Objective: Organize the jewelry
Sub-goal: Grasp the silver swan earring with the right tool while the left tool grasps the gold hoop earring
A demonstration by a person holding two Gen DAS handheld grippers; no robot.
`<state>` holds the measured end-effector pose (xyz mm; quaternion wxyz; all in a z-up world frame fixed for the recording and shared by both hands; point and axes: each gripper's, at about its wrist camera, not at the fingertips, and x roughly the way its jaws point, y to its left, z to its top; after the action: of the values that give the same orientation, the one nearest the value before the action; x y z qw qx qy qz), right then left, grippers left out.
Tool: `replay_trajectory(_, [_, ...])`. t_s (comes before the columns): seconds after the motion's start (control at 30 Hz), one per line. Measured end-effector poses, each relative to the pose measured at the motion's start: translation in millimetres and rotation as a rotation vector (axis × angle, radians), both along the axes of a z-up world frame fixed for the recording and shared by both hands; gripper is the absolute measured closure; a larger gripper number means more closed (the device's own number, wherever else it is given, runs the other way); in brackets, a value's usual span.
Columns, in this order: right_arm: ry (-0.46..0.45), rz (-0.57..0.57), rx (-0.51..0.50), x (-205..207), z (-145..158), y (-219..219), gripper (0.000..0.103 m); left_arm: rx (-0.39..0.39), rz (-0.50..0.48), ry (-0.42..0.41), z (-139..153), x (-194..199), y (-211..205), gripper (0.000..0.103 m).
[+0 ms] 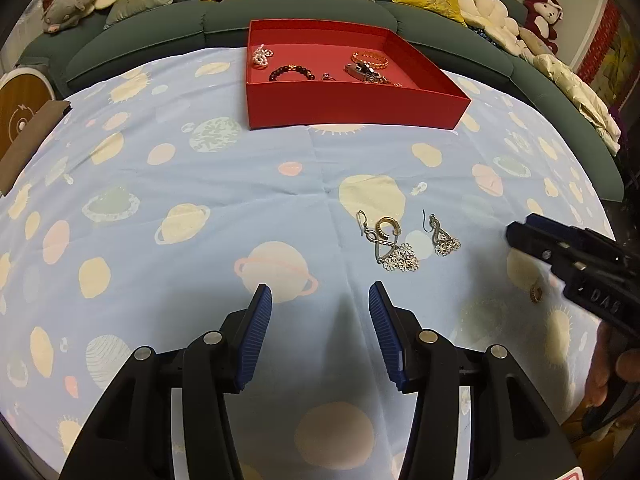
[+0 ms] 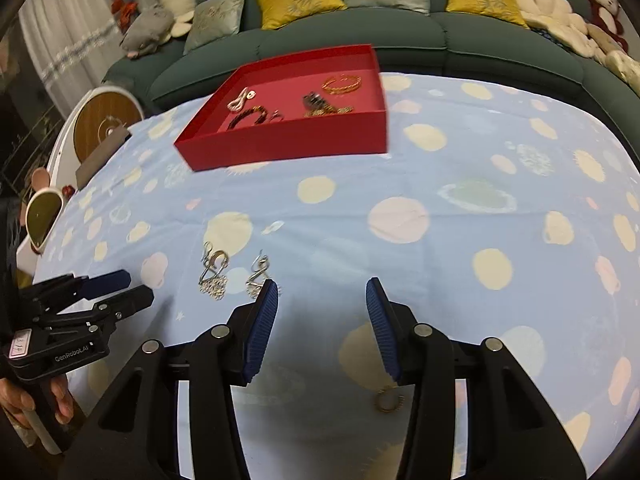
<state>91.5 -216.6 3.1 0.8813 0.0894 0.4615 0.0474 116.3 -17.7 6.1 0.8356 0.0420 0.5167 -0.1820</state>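
Observation:
A red tray (image 1: 352,106) (image 2: 288,144) stands at the far side of the table and holds several pieces: a pearl piece (image 1: 261,55), a dark bead bracelet (image 1: 291,72) and a gold bangle (image 1: 370,58). On the planet-print cloth lie a silver flower earring with a gold hoop (image 1: 390,246) (image 2: 214,272) and a second silver earring (image 1: 442,236) (image 2: 258,274). A small gold ring (image 1: 536,293) (image 2: 387,400) lies under the right gripper. My left gripper (image 1: 320,300) is open and empty, short of the earrings. My right gripper (image 2: 322,292) is open and empty, above the ring.
A blue cloth with planets (image 1: 200,208) covers the table. A green sofa (image 1: 224,20) with yellow and grey cushions and plush toys runs behind it. A round wooden-faced object (image 2: 104,118) and a brown block (image 2: 102,156) sit at the left edge.

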Motion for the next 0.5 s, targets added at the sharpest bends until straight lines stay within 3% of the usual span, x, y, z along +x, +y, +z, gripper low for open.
replay_trajectory(0.4, [0.029,0.087,-0.088,24,-30,44,0.059,0.001,-0.006,0.014,-4,3,6,0.054])
replay_trajectory(0.5, [0.017,0.099,-0.142,25,-30,48,0.074,-0.003,0.006,0.020,-6,4,11,0.054])
